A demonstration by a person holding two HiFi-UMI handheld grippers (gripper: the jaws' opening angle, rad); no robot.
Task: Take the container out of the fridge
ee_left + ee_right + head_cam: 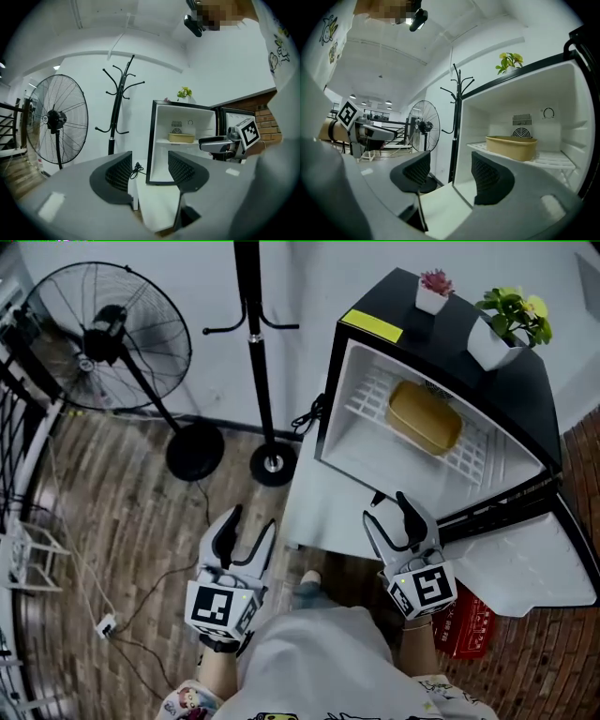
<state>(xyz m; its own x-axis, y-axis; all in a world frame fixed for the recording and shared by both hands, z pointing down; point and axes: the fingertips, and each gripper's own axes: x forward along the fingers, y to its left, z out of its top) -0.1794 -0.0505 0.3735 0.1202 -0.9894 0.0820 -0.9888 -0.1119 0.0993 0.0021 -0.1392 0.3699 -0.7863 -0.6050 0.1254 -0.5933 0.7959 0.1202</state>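
A tan oval container (425, 416) (511, 146) (181, 138) lies on the white wire shelf inside the open black mini fridge (459, 352). My right gripper (394, 513) (449, 174) stands open and empty in front of the fridge opening, short of the shelf. Further left, my left gripper (247, 529) (149, 170) is also open and empty, over the floor beside the fridge. The right gripper (225, 143) shows in the left gripper view, pointing at the fridge.
The fridge door (525, 559) hangs open at the right. Two potted plants (511, 324) sit on the fridge top. A coat stand (258, 352) and a large floor fan (112, 338) stand to the left. A red box (466, 624) lies on the floor.
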